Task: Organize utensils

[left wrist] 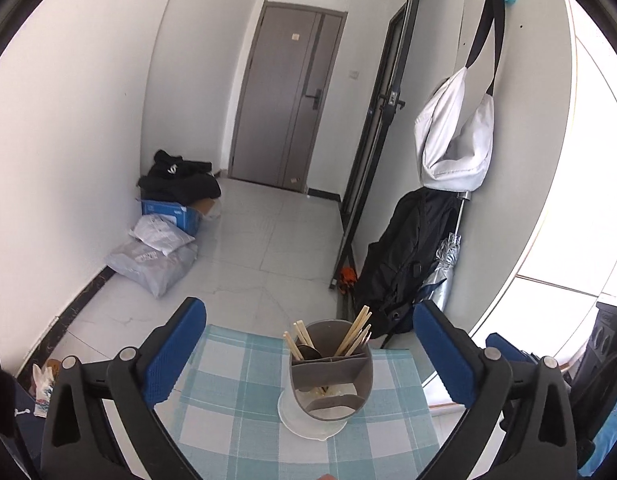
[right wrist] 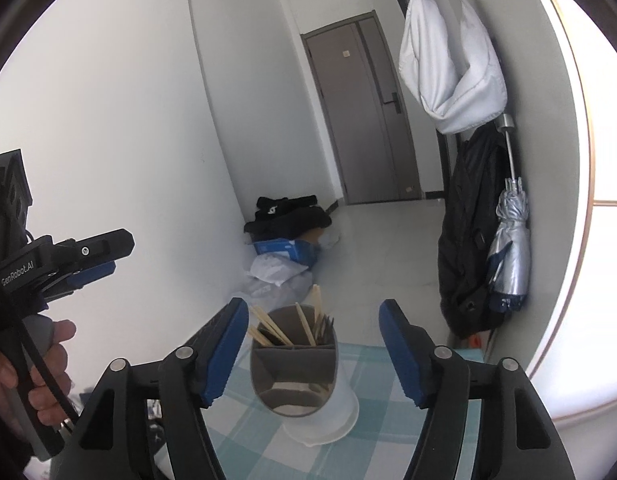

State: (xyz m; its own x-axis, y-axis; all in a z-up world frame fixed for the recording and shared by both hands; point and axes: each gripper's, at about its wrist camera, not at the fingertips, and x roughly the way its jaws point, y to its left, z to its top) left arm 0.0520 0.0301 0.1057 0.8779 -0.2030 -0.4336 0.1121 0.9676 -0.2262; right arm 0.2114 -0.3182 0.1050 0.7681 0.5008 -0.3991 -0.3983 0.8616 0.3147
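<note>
Both hand-held grippers open and empty, facing the filled utensil holder.

The left hand-held gripper has its blue pads spread wide with nothing between them; the right hand-held gripper is likewise parted and empty. Directly ahead of both stands the grey divided plastic utensil holder, upright on the blue-checked tabletop, its long axis vertical, wooden chopsticks leaning in the rear compartments. The right wrist view alone shows the person's hand gripping the left tool; the left view alone shows a dark spoon.

A white bag hangs above a folded umbrella.
</note>
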